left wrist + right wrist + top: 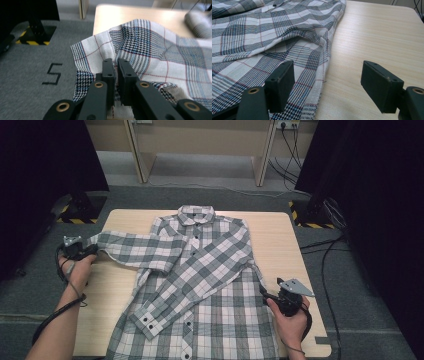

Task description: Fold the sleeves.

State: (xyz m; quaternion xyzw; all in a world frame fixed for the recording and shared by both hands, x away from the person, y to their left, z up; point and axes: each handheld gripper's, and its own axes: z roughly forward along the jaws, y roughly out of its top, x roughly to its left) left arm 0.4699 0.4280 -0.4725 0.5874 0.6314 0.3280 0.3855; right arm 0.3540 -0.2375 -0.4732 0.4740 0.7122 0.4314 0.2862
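Light: even and soft from overhead, brightest on the table (280,240).
Shadows: faint under the shirt (200,270) folds; deep black at both upper corners of the high view.
Glare: mild sheen on wood beyond the left tongs (116,67).
Focus: far background soft; right tongs (327,85) slightly blurred.

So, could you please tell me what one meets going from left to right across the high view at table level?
Left gripper shut on the shirt's sleeve cuff → shirt → right gripper, open → bare table.

Black jaws, brass-ringed screws, grey plate, trailing cables
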